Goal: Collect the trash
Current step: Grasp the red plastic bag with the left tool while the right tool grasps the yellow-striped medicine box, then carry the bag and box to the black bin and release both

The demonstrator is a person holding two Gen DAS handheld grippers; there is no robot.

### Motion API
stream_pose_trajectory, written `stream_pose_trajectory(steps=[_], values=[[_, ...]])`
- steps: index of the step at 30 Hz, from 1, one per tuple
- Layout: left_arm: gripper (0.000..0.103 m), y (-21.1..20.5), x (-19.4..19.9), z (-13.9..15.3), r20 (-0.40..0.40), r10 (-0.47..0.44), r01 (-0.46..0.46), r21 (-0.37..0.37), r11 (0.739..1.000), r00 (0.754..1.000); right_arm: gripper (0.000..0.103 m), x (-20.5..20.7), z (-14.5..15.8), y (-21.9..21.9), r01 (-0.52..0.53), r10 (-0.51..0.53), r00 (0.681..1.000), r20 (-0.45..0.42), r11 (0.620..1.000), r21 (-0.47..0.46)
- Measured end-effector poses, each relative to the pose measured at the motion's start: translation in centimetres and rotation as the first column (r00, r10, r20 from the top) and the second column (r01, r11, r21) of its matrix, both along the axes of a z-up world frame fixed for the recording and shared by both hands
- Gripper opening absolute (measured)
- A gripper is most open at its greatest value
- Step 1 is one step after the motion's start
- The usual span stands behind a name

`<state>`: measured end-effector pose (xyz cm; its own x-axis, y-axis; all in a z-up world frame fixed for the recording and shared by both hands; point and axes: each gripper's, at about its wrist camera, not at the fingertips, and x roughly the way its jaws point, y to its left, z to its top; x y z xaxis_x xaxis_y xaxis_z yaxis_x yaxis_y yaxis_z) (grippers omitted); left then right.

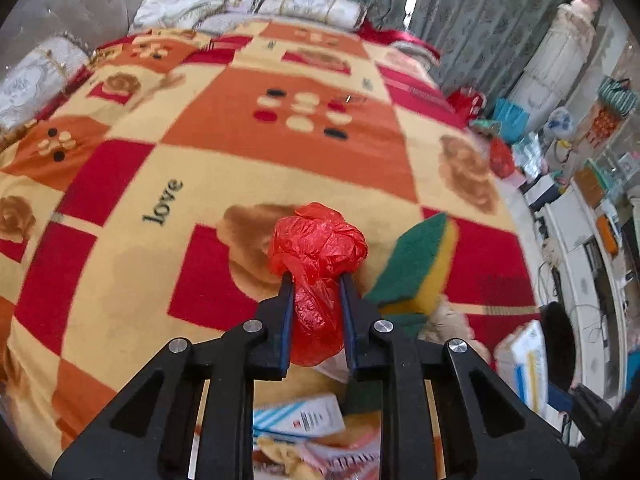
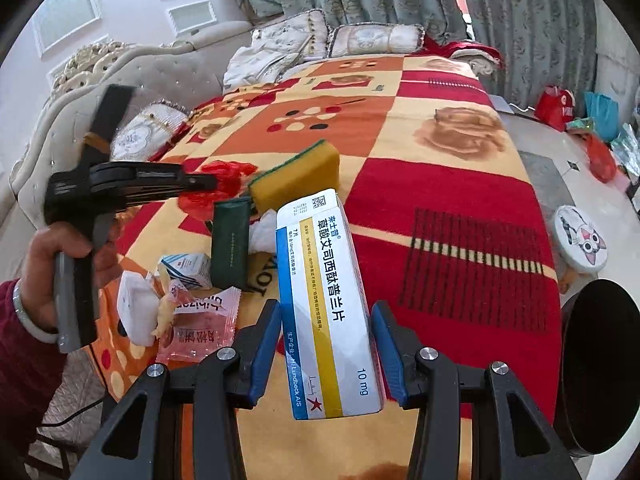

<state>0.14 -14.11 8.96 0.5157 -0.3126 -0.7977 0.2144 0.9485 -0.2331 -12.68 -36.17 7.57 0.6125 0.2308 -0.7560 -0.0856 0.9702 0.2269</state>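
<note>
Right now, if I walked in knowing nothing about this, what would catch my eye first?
Probably the loud red, orange and cream blanket spread over the bed. Next, the crumpled red plastic bag pinched between the left gripper fingers, and the white medicine box held up by the right gripper. Between them, a yellow and green sponge rests among wrappers and tissues.

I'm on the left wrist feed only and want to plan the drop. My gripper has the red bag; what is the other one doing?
Observer: The right gripper is shut on a white medicine box.
Operator: Anywhere to drop things?
Observer: A round black bin stands off the bed's right edge.
Operator: More trash left?
Observer: A pink snack wrapper lies on the blanket, beside crumpled white tissue.
</note>
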Motion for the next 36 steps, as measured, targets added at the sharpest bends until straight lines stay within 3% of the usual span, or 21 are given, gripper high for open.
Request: stream_pose_trajectory(steps=[4,9,26,36], values=[[0.018,-0.3,-2.8,2.8,0.054,-0.029,0.030,-0.027,0.999,0.998,0.045,-0.5,0.1,-0.5,0.025,-0.025,1.000,0.011,1.000,0.003],[0.018,-2.5,-5.9,4.0,0.094,-0.083,0.086,-0.021,0.996,0.992,0.045,-1.2,0.3,-1.3,0.066,-0.066,0.998,0.022,0.998,-0.005],[0.018,-13.7,-12.3,4.0,0.113,-0.264,0.268,-0.023,0.963,0.958,0.045,-5.5,1.8,-8.6,0.231,-0.230,0.971,0.057,0.973,-0.013],[0.018,-20.6,-13.8,3.7,0.104,-0.360,0.365,-0.030,0.931,0.927,0.045,-8.1,2.0,-15.0,0.357,-0.355,0.933,0.059,0.934,-0.027]])
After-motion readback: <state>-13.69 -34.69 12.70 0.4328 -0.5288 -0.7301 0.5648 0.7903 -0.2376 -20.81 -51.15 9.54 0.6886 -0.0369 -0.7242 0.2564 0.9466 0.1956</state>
